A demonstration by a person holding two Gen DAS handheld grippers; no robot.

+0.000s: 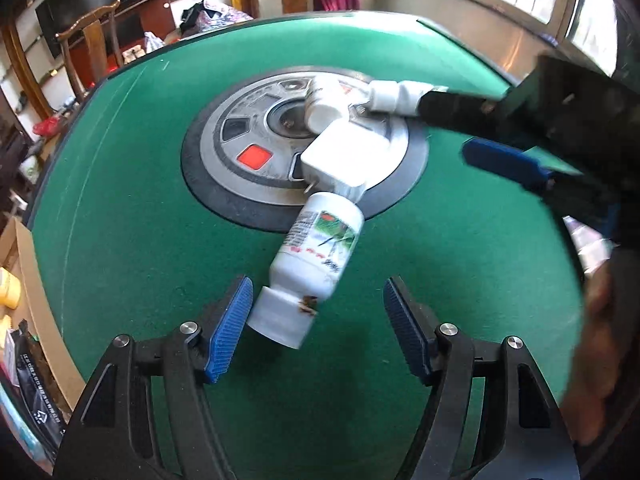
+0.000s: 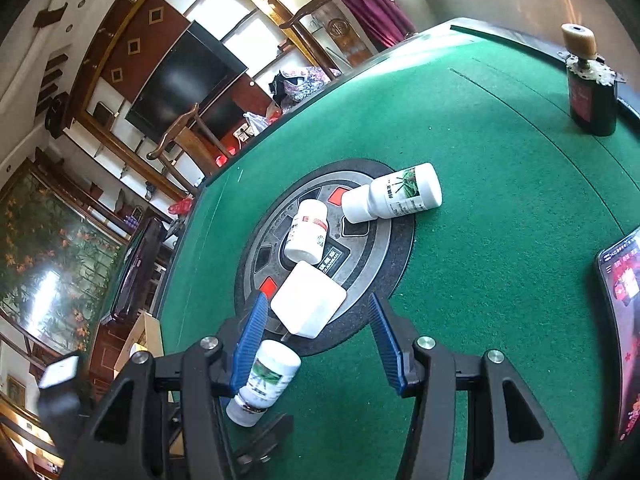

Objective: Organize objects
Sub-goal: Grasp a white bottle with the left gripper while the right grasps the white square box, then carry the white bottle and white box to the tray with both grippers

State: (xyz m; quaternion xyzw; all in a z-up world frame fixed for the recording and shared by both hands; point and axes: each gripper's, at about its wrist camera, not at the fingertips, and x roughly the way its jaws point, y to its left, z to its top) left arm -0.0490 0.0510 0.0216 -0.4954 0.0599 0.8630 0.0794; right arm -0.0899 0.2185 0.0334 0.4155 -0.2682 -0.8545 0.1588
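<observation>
Nearest your left gripper (image 1: pixel 318 330), a white plastic bottle with a green-and-white label (image 1: pixel 316 256) lies on its side on the green felt table (image 1: pixel 120 220). Its white cap end sits between the blue ribbed pads, touching or nearly touching the left pad (image 1: pixel 230 330), while the right pad stands well clear. So the left tool is released, holding nothing.

Just beyond that bottle, a white square charger block (image 1: pixel 344 160) rests on the round grey metal centre plate (image 1: pixel 224 148), with its prongs towards the bottle's base. Farther on lies a small white pill bottle (image 1: pixel 324 100).

Your right gripper (image 2: pixel 318 344) is also spread, its blue pads either side of the charger block's near corner without pressing on it. A second green-labelled white bottle (image 2: pixel 266 380) leans against its left pad (image 2: pixel 250 344); I can't tell whether it rests on the felt or on the tool. Farther right on the plate lies a third white bottle with a leaf picture (image 2: pixel 394 196).

From here, the risks:
- Closing the left gripper off-centre would push the round cap sideways and roll the bottle away.
- Moving the right tool could tip the leaning bottle.
- Both tools crowd the same cluster and could collide.
</observation>
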